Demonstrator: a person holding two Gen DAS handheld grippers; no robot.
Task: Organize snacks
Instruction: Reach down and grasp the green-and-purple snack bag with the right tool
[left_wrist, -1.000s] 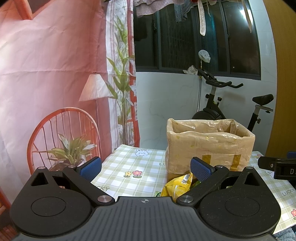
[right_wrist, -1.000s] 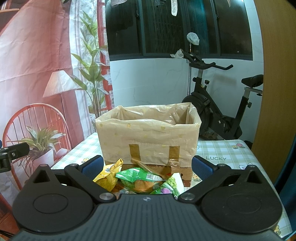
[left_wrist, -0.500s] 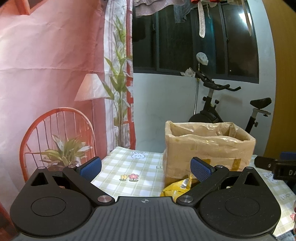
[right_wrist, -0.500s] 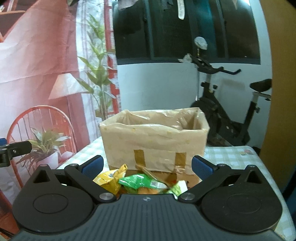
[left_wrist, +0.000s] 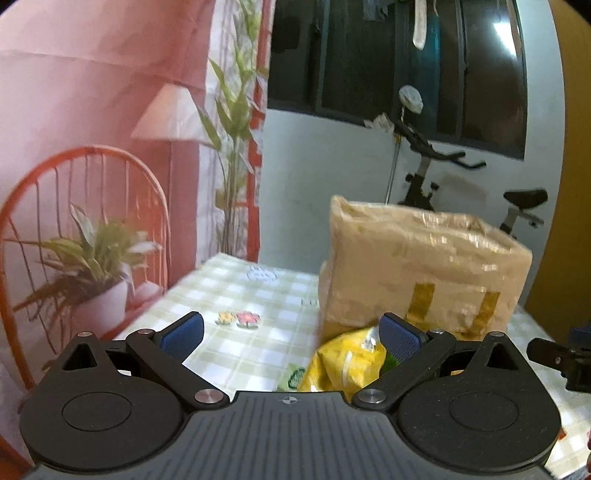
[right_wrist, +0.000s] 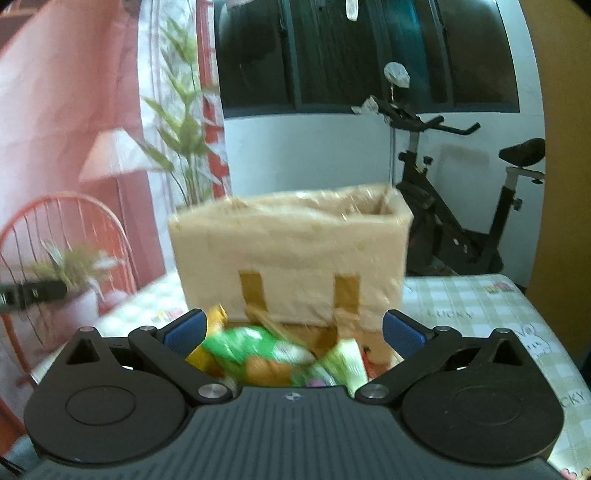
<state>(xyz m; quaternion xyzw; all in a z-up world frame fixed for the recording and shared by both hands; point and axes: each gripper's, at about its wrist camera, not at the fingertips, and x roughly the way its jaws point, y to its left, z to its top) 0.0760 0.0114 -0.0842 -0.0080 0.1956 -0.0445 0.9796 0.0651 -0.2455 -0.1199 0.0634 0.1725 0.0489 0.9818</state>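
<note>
Crinkled foil snack packets are lying in a loose heap before an open box; both grippers are hovering wide apart and holding nothing.

The yellow packet (left_wrist: 345, 363) is sitting at lower centre of the left view, touching the left gripper (left_wrist: 291, 328)'s right pad; the green packet (right_wrist: 255, 345) is lying between the spread fingers of the right gripper (right_wrist: 291, 328), low in that frame; the plastic-wrapped cardboard box (right_wrist: 291, 254) is standing just behind on the checked tablecloth (left_wrist: 258, 295); slippery film could be slipping from a shallow pinch, and overlapping packets could be dragging neighbours along; blur is hiding their edges.
</note>
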